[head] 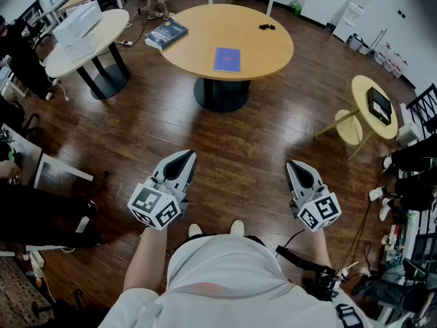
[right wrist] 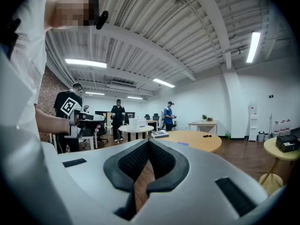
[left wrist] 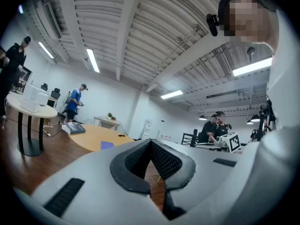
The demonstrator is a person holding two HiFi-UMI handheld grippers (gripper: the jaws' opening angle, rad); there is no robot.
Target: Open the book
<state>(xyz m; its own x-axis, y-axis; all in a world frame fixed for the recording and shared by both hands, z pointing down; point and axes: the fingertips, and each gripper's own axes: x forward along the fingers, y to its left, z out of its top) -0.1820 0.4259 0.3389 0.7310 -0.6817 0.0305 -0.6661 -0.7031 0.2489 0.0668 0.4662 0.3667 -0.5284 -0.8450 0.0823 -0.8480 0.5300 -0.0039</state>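
A closed blue book (head: 227,59) lies flat on the round wooden table (head: 273,50) at the far end of the floor. It shows small and distant in the left gripper view (left wrist: 107,145) and the right gripper view (right wrist: 182,144). My left gripper (head: 183,157) and right gripper (head: 295,165) are held side by side over the wooden floor, well short of the table, both pointing toward it. The left gripper (left wrist: 151,142) has its jaws together with nothing between them. So does the right gripper (right wrist: 148,142).
A thicker dark book (head: 166,34) and a small black object (head: 266,26) also lie on the round table. A white table with a white box (head: 78,22) stands at the left, a small yellow table (head: 362,87) with a black device at the right. People and clutter line both sides.
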